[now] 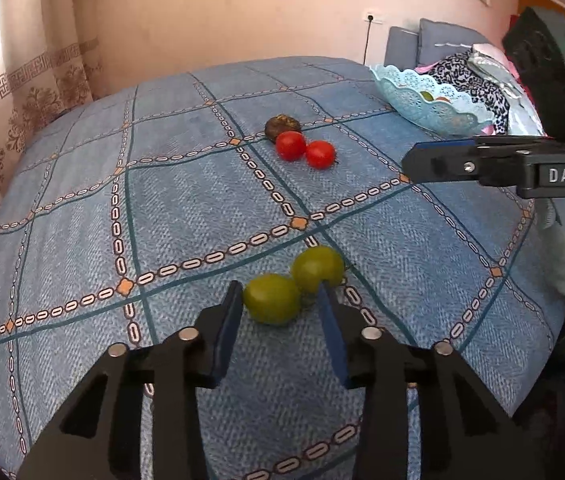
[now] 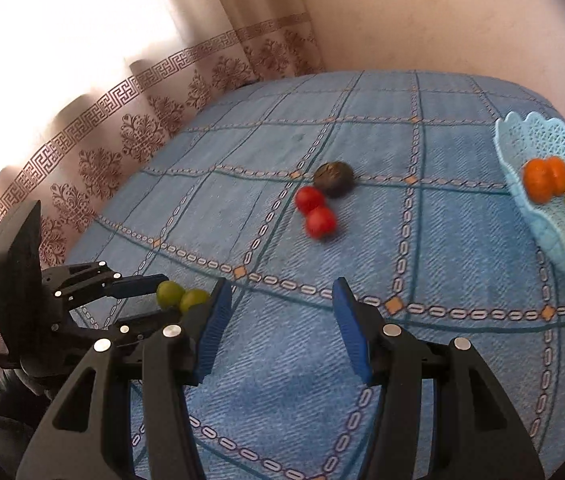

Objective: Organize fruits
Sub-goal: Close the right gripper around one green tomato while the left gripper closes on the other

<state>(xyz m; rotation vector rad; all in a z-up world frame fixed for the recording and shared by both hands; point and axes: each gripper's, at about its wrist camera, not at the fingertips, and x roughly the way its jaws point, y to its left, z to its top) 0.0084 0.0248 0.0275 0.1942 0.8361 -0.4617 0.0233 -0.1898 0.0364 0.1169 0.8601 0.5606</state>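
- We are closing the left gripper (image 1: 278, 300) on the nearer smooth, oval green fruit (image 1: 272, 298); its blue padded jaws are sitting at either side of the fruit, though we cannot tell whether both pads are pressing on it.
- Its twin, a second glossy green fruit (image 1: 317, 268), is lying touching the first, with one jaw wedged against it.
- We are carrying the right gripper (image 2: 278, 328) with its ribbed blue jaws apart and nothing between them.
- Further out, two shiny round red tomatoes (image 1: 304, 150) and a rough, dull brown fruit (image 1: 282, 127) are resting together on the bed's blue woven cover (image 1: 186, 200).
- The pale blue lace-patterned plastic basket (image 2: 542, 148) is sitting at the far right, holding orange and green fruit.
- We judge the risks thus: slick skin could squirt from the pads, and the neighbour may roll away across the soft cover.
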